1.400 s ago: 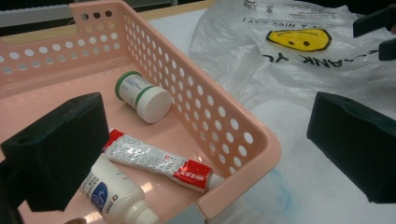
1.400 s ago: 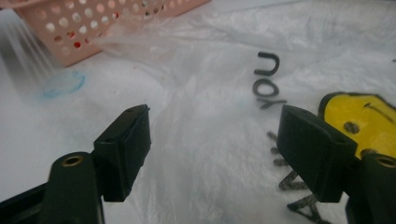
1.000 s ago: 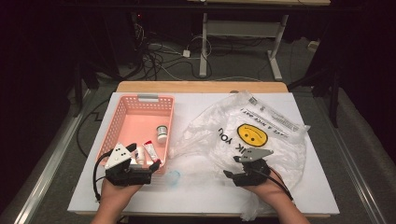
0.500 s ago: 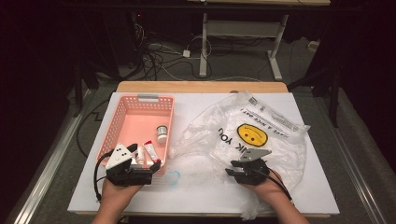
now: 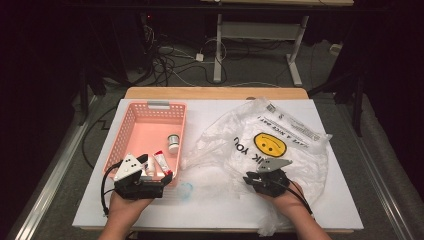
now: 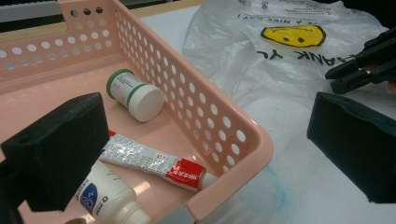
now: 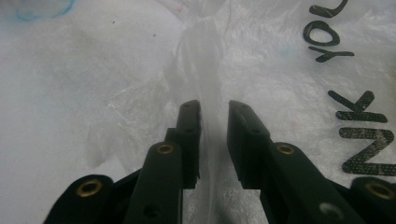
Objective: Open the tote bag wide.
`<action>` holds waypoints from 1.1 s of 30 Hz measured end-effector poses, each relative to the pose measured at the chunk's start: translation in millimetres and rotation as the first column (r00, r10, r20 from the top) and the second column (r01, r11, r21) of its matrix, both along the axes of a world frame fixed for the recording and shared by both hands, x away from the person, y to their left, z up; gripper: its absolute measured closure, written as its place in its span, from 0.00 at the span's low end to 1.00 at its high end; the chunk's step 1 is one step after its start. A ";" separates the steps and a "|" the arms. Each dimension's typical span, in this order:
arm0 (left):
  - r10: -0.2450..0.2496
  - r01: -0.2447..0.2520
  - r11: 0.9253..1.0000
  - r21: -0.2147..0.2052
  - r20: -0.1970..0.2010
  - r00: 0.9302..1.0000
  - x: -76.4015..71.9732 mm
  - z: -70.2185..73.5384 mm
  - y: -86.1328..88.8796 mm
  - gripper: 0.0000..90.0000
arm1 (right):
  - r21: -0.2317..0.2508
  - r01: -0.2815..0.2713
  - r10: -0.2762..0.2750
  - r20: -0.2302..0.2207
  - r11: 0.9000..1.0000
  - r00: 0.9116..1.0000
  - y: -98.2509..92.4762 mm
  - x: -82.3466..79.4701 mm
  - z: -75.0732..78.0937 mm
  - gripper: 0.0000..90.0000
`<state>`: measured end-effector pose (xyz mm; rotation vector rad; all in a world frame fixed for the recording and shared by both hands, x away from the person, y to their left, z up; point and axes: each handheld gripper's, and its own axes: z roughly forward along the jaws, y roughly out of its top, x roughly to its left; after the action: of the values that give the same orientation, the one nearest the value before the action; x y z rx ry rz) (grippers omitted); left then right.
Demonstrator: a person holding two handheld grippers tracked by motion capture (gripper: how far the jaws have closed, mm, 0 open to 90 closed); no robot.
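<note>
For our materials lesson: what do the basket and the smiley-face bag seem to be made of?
Pink basket: likely rigid moulded plastic, smooth and matte, with punched round holes in its walls. Smiley-face bag: thin translucent plastic film, glossy and crinkled, with printed lettering.

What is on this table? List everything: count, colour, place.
table: one, white top, under everything
basket: one, pink, table's left side
jar: one, white with green band, on its side in the basket
tubes: two, in the basket's near corner; silver with red end, white with blue logo
bag: one, clear plastic with yellow smiley, table's right side
cables: several, dark, floor beyond the table
left gripper: one, black, open at the basket's near corner
right gripper: one, black, jaws just closing, a bag fold between them
hands: two, left, right
</note>
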<state>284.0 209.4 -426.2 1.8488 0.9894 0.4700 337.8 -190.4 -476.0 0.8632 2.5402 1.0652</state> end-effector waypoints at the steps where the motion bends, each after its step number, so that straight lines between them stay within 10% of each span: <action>1: 0.000 0.000 1.000 0.000 0.000 1.000 0.0 0.0 0.1 0.00 | -0.006 -0.005 0.005 0.004 1.000 1.000 0.0 0.5 -0.3 0.86; 33: 0.002 -0.002 1.000 -0.006 -0.010 1.000 2.0 -0.9 1.6 0.00 | 0.051 0.001 -0.004 0.067 0.999 0.998 -8.5 -3.5 9.5 1.00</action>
<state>286.0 211.0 -427.1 1.8464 0.9987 0.4589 334.3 -198.9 -466.5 0.8287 2.4664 1.1437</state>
